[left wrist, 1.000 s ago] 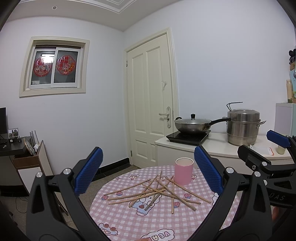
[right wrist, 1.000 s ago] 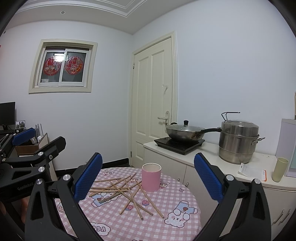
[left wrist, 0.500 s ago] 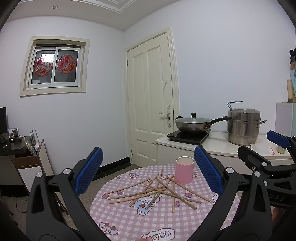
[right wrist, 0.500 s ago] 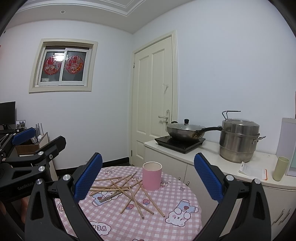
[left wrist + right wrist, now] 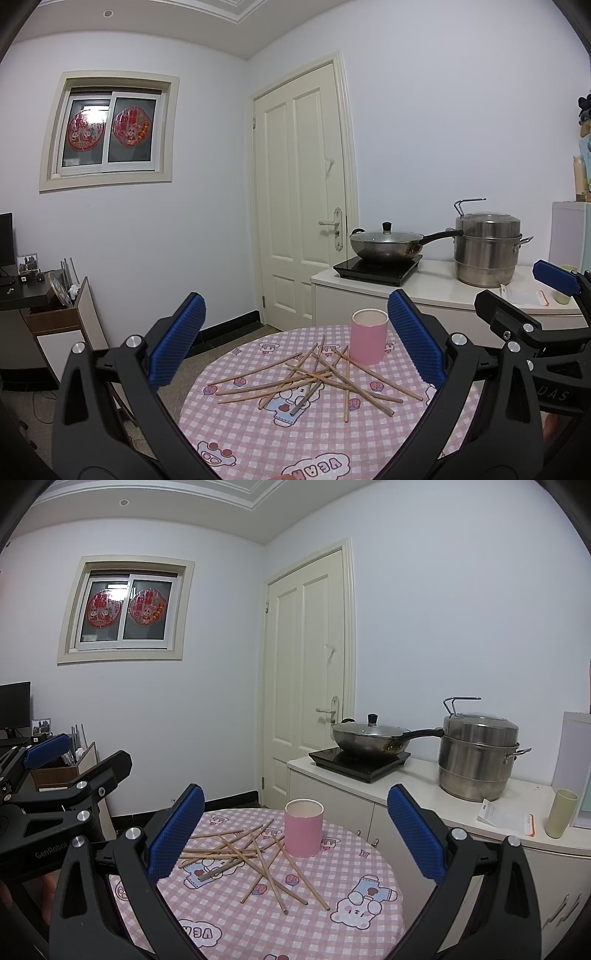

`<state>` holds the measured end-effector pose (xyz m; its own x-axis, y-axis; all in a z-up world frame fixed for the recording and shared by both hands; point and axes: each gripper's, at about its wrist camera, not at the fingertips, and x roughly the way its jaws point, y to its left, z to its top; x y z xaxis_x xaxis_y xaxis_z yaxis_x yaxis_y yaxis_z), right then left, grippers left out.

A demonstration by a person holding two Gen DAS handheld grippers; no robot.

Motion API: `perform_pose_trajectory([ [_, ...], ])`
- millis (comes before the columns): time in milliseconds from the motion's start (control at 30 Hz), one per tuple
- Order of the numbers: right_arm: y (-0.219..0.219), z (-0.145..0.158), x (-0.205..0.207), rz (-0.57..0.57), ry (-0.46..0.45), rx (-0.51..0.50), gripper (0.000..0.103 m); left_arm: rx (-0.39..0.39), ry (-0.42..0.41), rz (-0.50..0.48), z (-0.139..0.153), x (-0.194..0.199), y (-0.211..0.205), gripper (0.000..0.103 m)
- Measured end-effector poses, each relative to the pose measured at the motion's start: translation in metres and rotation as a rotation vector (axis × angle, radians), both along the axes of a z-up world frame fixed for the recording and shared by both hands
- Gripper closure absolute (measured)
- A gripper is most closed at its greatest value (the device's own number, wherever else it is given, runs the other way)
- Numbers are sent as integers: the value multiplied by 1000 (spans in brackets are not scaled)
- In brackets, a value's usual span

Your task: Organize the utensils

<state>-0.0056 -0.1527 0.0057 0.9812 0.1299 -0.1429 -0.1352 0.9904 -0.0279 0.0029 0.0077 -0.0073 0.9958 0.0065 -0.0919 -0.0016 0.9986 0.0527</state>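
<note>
A loose heap of thin wooden chopsticks (image 5: pixel 317 373) lies crisscrossed on the round table with the pink checked cartoon-print cloth (image 5: pixel 258 435). A pink cylindrical cup (image 5: pixel 368 336), upright and open-topped, stands just beyond the heap, with several stick ends reaching its base. One grey metal stick (image 5: pixel 306 400) lies among the wooden ones.

The left gripper (image 5: pixel 295 347) hangs above the near side of the table, jaws spread wide and holding nothing. The right gripper (image 5: pixel 295 827) is likewise wide apart and empty, raised over the table, with the heap below its left finger and the cup near centre of its view. Neither touches a stick.

Assessment: no stick is in the cup yet; the step in hand appears to be the first pick.

Recommendation: take a stick from the top of the heap, preferably one with a free end projecting clear of the others, such as those pointing toward the near right edge. Close the pads across the shaft near its middle, lift straight up to avoid dragging neighbours, then tilt it upright over the cup. The other gripper could steady the cup, which looks light and may tip.
</note>
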Motion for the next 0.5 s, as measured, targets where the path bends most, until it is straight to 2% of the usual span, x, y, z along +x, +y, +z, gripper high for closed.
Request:
perform_pose_trajectory([
  [500, 0, -3, 3, 2, 12, 1, 7, -1, 12, 2, -3, 4, 2, 6],
])
